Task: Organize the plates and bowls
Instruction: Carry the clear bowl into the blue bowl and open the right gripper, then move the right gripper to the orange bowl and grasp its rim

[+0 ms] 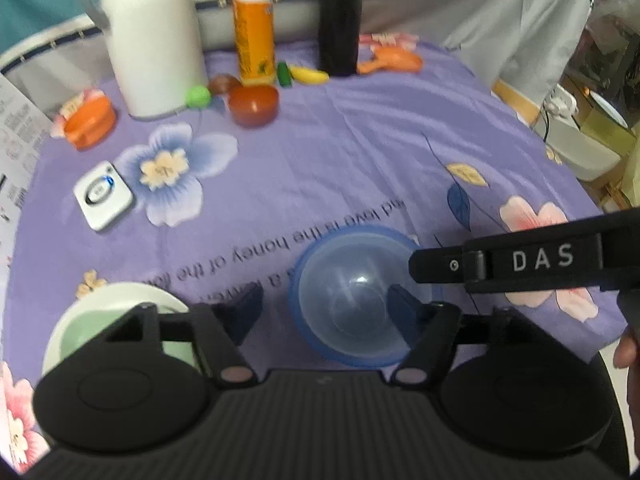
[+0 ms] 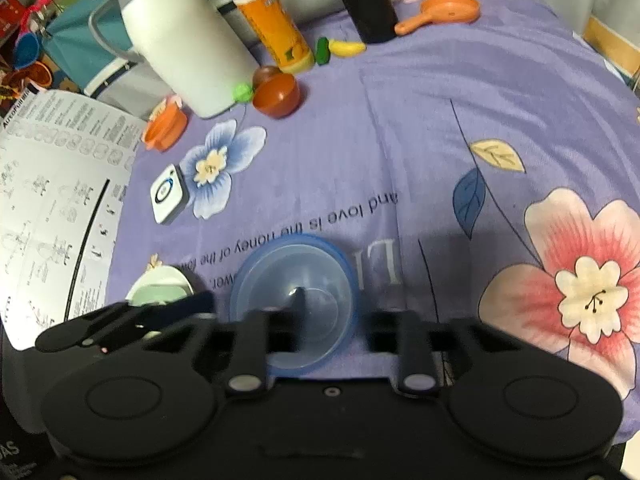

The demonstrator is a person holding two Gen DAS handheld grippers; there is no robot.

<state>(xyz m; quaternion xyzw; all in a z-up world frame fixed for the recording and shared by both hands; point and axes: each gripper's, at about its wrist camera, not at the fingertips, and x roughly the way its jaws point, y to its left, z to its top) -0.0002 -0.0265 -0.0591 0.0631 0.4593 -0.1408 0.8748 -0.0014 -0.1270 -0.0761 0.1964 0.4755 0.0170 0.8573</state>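
Two grippers, left [image 1: 326, 304] and right [image 2: 334, 300], hang with fingers apart, gripping nothing, above a blue bowl [image 1: 356, 300] near the front edge of the counter's purple floral cloth [image 1: 340, 152].

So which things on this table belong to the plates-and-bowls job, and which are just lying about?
Job: clear bowl in blue plastic dish; pale green bowl.

Lying about: white jug, orange juice bottle, black cylinder, red toy half-sphere, orange toy pot, white square gadget, printed sheet.
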